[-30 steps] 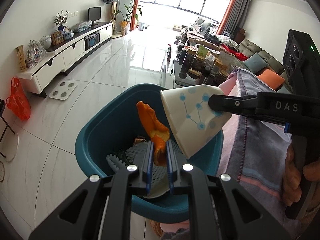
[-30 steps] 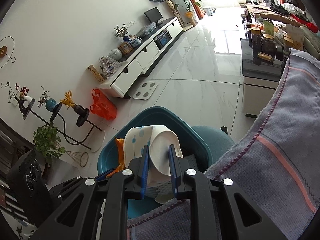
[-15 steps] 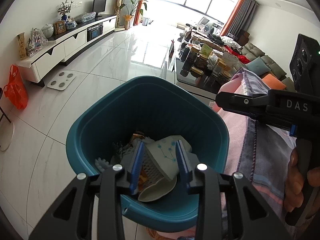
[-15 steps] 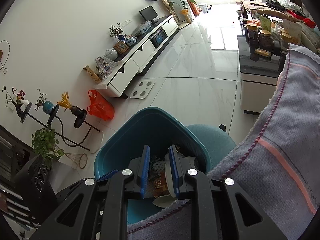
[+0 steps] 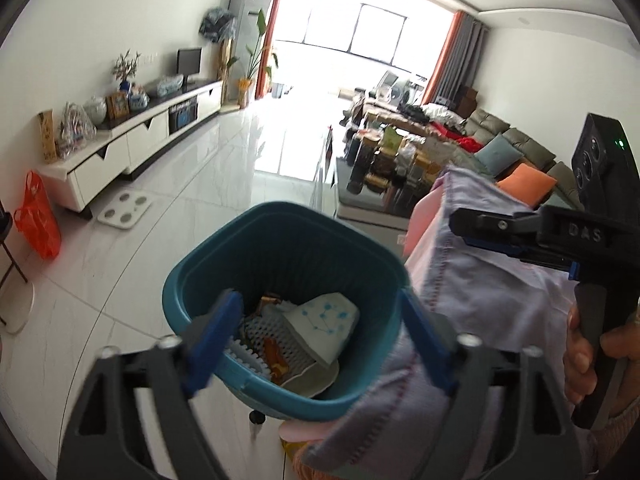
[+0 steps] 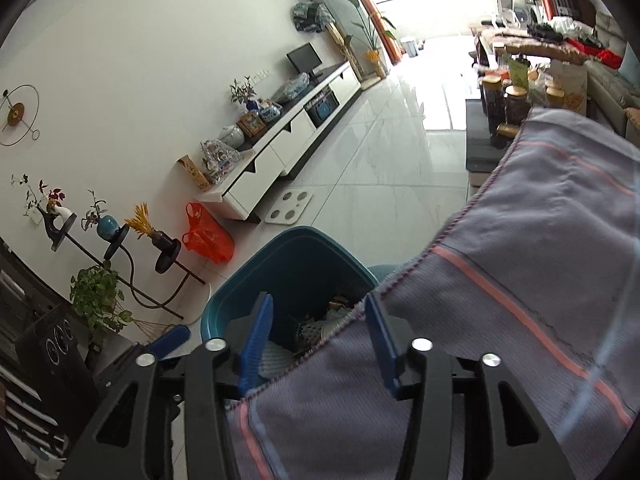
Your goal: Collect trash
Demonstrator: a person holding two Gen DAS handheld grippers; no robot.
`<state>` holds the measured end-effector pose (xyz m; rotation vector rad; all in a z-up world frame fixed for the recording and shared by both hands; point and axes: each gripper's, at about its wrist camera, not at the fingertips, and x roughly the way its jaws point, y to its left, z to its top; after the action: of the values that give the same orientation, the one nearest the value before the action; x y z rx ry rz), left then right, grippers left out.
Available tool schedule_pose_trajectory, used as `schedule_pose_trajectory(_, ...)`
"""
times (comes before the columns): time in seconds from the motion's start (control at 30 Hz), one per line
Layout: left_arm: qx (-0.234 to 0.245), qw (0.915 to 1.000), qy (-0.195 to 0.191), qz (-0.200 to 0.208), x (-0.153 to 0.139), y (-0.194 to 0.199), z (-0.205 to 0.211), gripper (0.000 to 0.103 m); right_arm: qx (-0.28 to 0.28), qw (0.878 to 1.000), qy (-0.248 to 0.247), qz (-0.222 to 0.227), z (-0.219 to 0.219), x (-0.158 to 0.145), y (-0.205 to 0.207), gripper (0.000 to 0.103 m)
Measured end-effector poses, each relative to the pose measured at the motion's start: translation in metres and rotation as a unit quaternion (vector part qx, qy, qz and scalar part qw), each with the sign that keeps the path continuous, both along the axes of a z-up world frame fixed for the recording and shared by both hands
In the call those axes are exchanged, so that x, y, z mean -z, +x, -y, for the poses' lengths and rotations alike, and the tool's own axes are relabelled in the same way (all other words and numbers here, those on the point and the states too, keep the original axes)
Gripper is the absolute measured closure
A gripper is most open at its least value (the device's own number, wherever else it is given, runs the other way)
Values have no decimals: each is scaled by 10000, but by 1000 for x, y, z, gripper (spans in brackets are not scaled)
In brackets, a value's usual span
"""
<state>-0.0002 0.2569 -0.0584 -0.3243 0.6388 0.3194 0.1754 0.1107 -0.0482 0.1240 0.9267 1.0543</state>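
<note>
Grey-lavender cloth (image 5: 492,280) with pink stripes covers the table at the right of both views, and its stitched edge hangs just beside the bin. Teal plastic makes up the bin (image 5: 224,276), a rounded square tub standing on the pale tiled floor (image 5: 168,216) against the table's near edge. Inside it lies the collected trash: a white paper cup (image 5: 326,322) printed with blue dots and lines rests on its side toward the table-side wall, a white foam net sleeve (image 5: 272,332) lies next to it, a strip of orange peel (image 5: 274,354) shows on the net, and a whitish dish-like piece (image 5: 310,376) sits lowest, near the front wall. The left gripper (image 5: 320,340) hangs above the bin with its blue-padded fingers spread wide, one over the bin's near rim and the other over the cloth's edge, holding nothing. The right gripper (image 6: 320,342) hovers over the table's edge with its fingers likewise parted and empty; the bin (image 6: 296,256) shows between them. From the left wrist view the right gripper (image 5: 486,226) appears side-on above the cloth, gripped by a hand (image 5: 588,356) at the right edge.
</note>
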Motion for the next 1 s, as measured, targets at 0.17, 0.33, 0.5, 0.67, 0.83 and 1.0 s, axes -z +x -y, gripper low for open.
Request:
schedule_pose_trajectory(0.17, 17, 9994, 229, 241, -16, -13, 24, 4, 153, 9981, 90, 585, 42, -17, -28, 22)
schedule_pose_trajectory(0.33, 14, 9983, 374, 458, -27, -19, 56, 4, 632, 9913, 157, 1148, 96, -25, -56, 9)
schedule_pose_trajectory(0.5, 196, 9952, 649, 700, -38, -17, 95, 3, 1233, 9792, 41, 1609, 147, -25, -84, 4)
schedule_pose_trajectory(0.67, 543, 9900, 826, 1004, -46, -9, 142, 3, 1950, 9607, -152, 1969, 199, -26, -102, 4)
schedule_pose_trajectory(0.83, 942, 9837, 969, 1188, -52, 5, 187, 3, 2673, 9335, -276, 2376, 247, -27, -117, 4)
schedule_pose_trajectory(1.0, 1206, 9757, 1189, 1390, -55, 13, 227, 3, 3288, 9088, -318, 2549, 282, -25, -129, 4)
